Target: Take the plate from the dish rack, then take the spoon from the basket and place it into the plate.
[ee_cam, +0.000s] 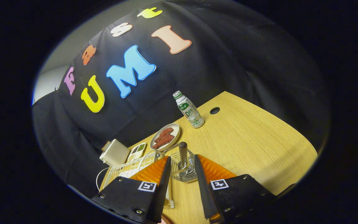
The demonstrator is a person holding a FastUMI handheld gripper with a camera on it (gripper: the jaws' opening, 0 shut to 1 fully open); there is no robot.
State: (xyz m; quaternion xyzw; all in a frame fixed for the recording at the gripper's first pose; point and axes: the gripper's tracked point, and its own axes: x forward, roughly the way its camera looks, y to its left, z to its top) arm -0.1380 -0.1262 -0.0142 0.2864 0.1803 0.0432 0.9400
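Note:
A wire basket (183,172) stands on the wooden table (247,146), right between my fingertips. A spoon (183,151) stands upright in it, its dark handle sticking up out of the basket. My gripper (182,158) is open, one finger on each side of the handle, and neither finger touches it. The white wire dish rack (129,168) sits just left of the basket, partly hidden behind my left finger. I see no plate standing in the part of the rack that shows.
An oval plate with red food pieces (165,137) lies just beyond the basket. A small plastic bottle (190,110) stands farther back near a cable hole (214,110). A white box (114,152) and a small compartment dish (137,151) sit behind the rack.

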